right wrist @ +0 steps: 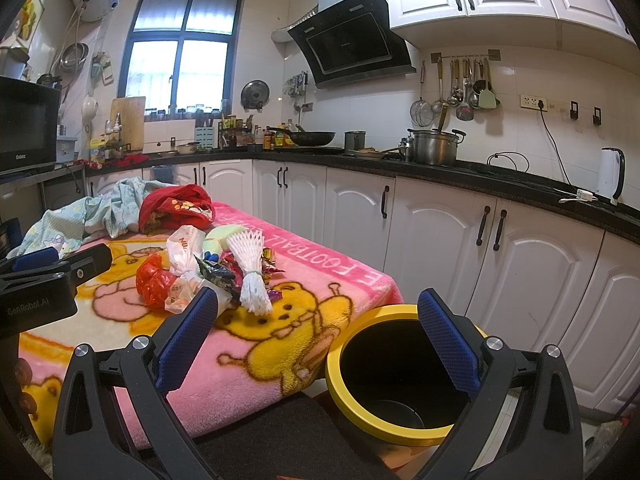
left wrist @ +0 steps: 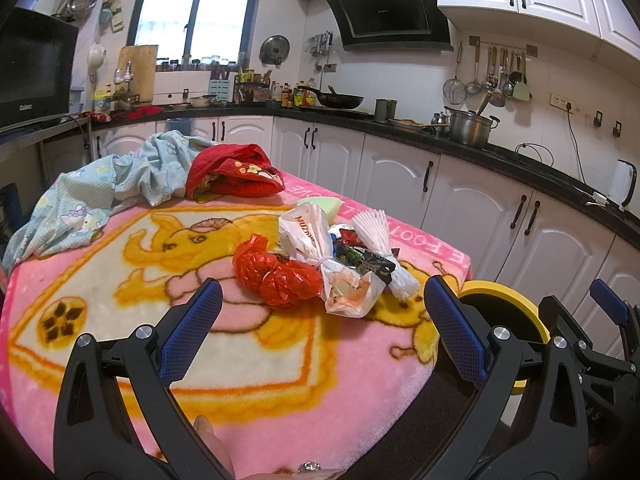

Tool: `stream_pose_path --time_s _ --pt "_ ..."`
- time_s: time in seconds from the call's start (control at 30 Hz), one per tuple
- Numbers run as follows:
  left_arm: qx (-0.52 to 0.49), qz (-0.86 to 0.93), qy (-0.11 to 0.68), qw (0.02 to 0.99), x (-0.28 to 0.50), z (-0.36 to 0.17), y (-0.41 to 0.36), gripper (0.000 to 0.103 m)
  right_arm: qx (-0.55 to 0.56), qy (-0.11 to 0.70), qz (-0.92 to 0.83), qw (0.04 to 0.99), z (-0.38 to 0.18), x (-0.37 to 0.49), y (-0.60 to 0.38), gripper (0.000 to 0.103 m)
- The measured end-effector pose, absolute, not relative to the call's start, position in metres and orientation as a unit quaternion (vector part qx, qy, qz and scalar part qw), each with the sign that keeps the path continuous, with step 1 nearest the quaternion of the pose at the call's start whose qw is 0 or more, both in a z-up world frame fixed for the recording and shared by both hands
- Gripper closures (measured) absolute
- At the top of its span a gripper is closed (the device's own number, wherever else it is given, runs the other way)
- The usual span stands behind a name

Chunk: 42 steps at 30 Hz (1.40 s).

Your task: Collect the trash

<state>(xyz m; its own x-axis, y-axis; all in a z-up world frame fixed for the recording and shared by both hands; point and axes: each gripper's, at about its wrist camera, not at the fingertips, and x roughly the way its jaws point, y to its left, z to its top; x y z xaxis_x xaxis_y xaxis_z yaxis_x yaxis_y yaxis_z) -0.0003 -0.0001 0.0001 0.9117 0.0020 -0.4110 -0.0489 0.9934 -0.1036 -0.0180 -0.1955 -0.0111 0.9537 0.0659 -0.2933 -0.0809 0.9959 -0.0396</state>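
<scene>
Basically, trash pile (left wrist: 320,264) lies at 12 o'clock from left claw (left wrist: 320,320), nearer than right claw (right wrist: 318,342); bin (right wrist: 340,364) at 3. Both claws wide, empty.

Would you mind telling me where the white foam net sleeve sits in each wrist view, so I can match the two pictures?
Left wrist view: the white foam net sleeve lies right of centre, at the right edge of the trash pile.
Right wrist view: the sleeve lies left of centre, again on the pile's right side.
Shared landmark: the yellow-rimmed bin, beside the table's near right corner in both.
</scene>
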Motion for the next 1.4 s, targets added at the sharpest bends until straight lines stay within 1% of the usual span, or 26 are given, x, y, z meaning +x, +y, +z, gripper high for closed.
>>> stream_pose_path --time_s 0.77,1.03,1.4 --pt "-0.063 0.014 0.21 0.975 0.001 0.002 -0.001 0.01 -0.029 0.15 0.047 0.987 -0.012 -0.017 -0.192 0.006" --pt "-0.087 0.035 0.202 0.975 0.002 0.003 0.033 0.01 -0.045 0.148 0.09 0.984 -0.006 -0.011 -0.179 0.006" --pt "-0.098 0.102 0.201 0.969 0.016 0.018 0.076 0.01 -0.074 0.153 0.184 0.968 0.018 0.031 -0.134 0.006"
